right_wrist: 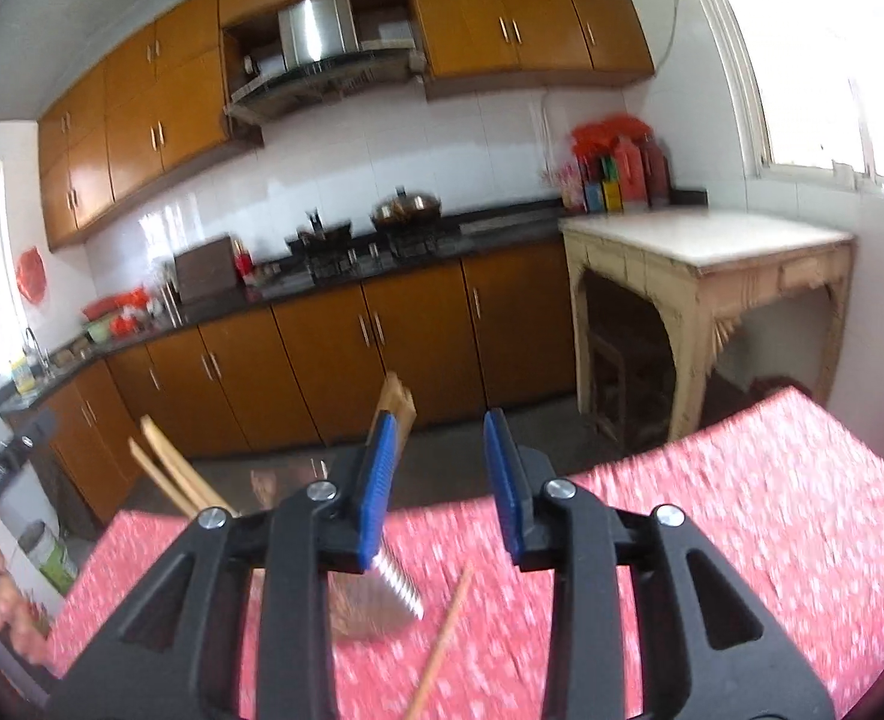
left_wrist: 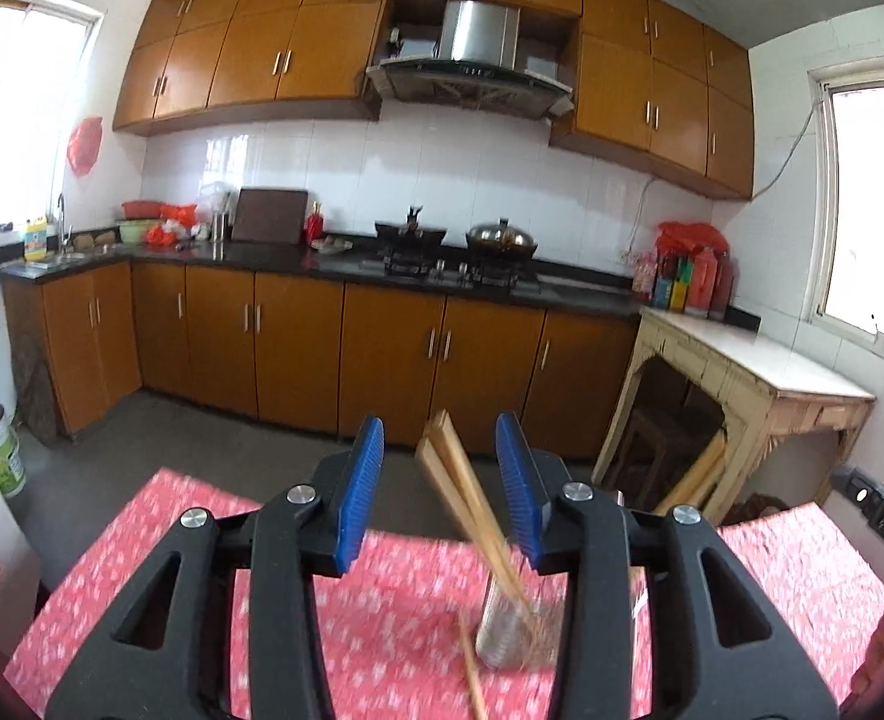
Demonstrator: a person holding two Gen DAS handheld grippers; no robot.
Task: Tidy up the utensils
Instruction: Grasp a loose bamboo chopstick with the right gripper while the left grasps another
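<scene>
A bundle of wooden chopsticks [left_wrist: 448,468] stands tilted in a clear glass jar [left_wrist: 511,630] on the red flowered tablecloth [left_wrist: 142,570]. My left gripper [left_wrist: 442,492] is open around them; they lean close to the right pad without being pinched. A single chopstick [left_wrist: 472,672] lies on the cloth beside the jar. In the right wrist view, my right gripper [right_wrist: 442,486] is open with nothing between its pads. More chopsticks [right_wrist: 397,402] rise behind its left finger from a ribbed, blurred container [right_wrist: 394,594]. A loose chopstick [right_wrist: 442,642] lies on the cloth [right_wrist: 742,510]. Another bundle [right_wrist: 166,468] stands at the left.
The table's far edge drops to a grey floor before brown cabinets [left_wrist: 298,348] and a dark counter. A beige side table [right_wrist: 706,264] stands at the right by the window. A person's hand [right_wrist: 4,612] shows at the lower left. Both views are motion-blurred near the table.
</scene>
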